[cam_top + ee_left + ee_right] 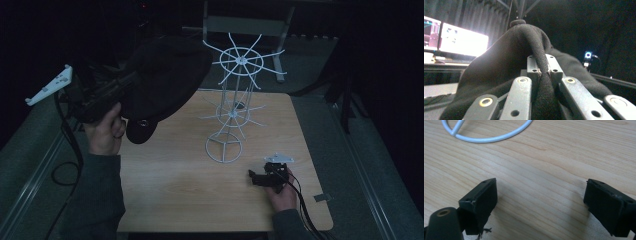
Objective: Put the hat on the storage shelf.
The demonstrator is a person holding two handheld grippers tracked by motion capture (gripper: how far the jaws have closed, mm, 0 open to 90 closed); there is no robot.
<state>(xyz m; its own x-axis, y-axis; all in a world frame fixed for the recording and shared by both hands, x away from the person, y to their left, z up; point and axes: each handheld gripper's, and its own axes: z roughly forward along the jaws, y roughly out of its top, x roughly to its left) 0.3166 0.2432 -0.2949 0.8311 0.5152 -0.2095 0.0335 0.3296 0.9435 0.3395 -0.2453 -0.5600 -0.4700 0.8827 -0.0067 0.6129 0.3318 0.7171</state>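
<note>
A black knitted hat hangs in the air over the table's left back part, with my left gripper shut on a fold of it. In the left gripper view the jaws pinch the dark fabric, which drapes over them. A white wire stand with spoked tiers rises at the table's middle, just right of the hat; its ring base rests on the wood. My right gripper lies low at the front right, open, with bare wood between its jaws. The ring base curves ahead of it.
The wooden table has rounded corners and grey carpet around it. A metal frame stands behind the stand. Bright monitors and a small lit device show in the left gripper view. Cables trail from both grippers.
</note>
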